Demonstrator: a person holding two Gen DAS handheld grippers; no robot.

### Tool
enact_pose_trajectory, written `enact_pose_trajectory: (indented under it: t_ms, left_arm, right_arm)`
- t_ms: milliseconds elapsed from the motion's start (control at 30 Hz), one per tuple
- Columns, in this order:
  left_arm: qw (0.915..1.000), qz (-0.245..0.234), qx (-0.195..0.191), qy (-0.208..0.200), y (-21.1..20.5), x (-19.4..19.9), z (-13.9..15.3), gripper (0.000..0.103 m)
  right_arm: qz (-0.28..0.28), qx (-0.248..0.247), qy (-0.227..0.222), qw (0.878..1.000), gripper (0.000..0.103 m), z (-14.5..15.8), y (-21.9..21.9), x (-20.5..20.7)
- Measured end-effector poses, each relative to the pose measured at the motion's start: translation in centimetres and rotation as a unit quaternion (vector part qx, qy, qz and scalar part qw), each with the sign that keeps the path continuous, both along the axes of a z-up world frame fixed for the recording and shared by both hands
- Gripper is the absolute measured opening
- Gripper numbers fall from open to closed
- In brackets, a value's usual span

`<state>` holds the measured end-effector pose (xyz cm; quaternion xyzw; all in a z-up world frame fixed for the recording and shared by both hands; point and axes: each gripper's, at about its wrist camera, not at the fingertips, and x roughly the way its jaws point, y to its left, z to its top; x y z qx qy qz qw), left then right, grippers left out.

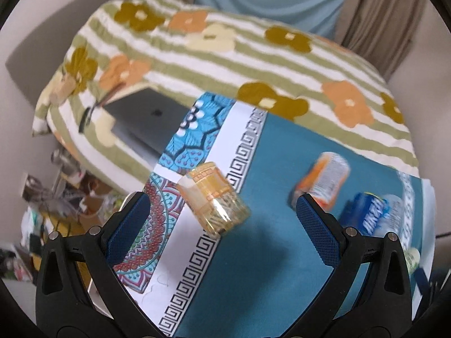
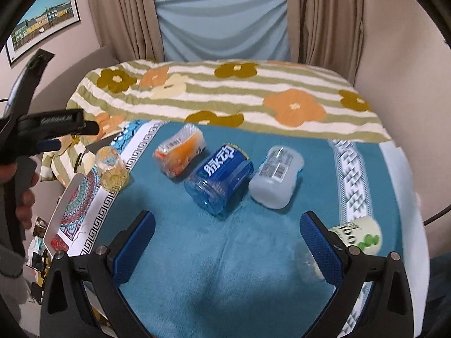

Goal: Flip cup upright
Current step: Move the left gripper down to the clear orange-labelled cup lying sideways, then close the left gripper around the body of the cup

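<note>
The amber glass cup [image 1: 212,200] lies on its side straight ahead of the left gripper [image 1: 222,214], axis slanting across the gap. The left gripper is wide open and empty, and nearer than the right gripper [image 2: 227,229], which is also wide open and empty.

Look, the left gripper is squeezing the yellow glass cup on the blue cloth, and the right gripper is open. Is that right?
Not quite. The left gripper is open too, not squeezing. In the left wrist view the yellow glass cup lies between its spread fingers with a gap on each side. The rest holds: the cup lies on the blue cloth, and the right gripper is open.
</note>
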<state>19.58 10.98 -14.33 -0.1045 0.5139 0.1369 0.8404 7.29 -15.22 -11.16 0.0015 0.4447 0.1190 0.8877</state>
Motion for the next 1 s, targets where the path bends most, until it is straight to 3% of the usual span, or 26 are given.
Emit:
enact_pose_trajectory:
  t_ms: [367,433,567,800,1000]
  left_arm:
    - [0.9932,0.061,-0.049,0.087,2.5,3.5,-6.0,0.101]
    - [0.992,0.066,-0.052,0.094,2.6,3.7,-6.5,0.101]
    - [0.9884,0.077,-0.071,0.11,3.0,3.9,-7.6,0.083]
    - [0.9836,0.094,-0.093,0.123,3.6,3.7,-8.8,0.082]
    - [0.9791,0.103,-0.123,0.124,3.9,3.6,-9.4,0.074]
  right_arm:
    - [-0.01,0.014,0.048,0.999,0.103,-2.6,-0.3,2.4]
    - [-0.011,0.012,0.055,0.998,0.103,-2.8,-0.2,2.6]
    - [-0.012,0.015,0.068,0.998,0.103,-3.2,0.0,2.7]
    - [-0.011,0.012,0.076,0.997,0.103,-3.0,0.3,2.7]
    - [-0.014,0.008,0.078,0.997,0.103,-2.7,0.4,2.5]
